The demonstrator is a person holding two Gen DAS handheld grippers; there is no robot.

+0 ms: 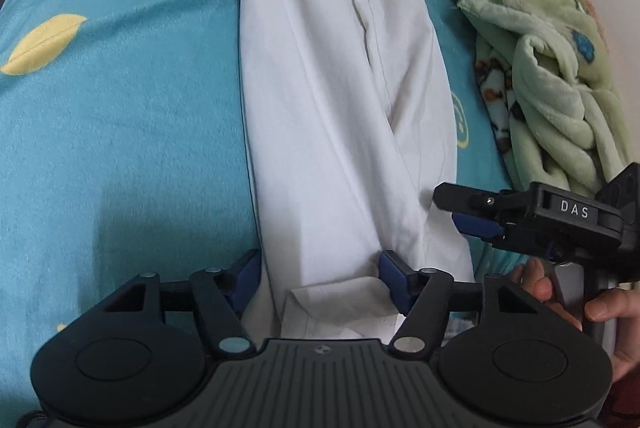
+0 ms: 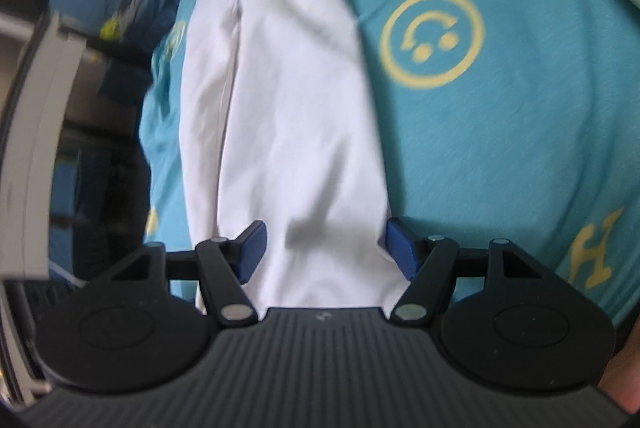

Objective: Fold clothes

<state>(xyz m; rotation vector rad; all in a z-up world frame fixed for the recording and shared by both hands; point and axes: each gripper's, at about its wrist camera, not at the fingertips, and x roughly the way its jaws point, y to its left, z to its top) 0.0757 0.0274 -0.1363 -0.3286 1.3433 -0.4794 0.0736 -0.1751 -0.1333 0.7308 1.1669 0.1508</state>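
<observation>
Garment: white garment lying lengthwise on teal bedsheet.
Left gripper: jaws apart, straddling its near end.
Right gripper: wide, apparently not pinching.

- Left of white garment: bare teal bedsheet, open for passage.
- Right of garment: narrow teal strip, then heaped green blanket blocking.
- Right of garment's near end: right gripper and hand occupying room.

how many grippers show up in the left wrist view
2. The left gripper sits at the bottom centre, jaws open astride the near end of the white garment. The right gripper reaches in from the right edge, beside the garment.
</observation>
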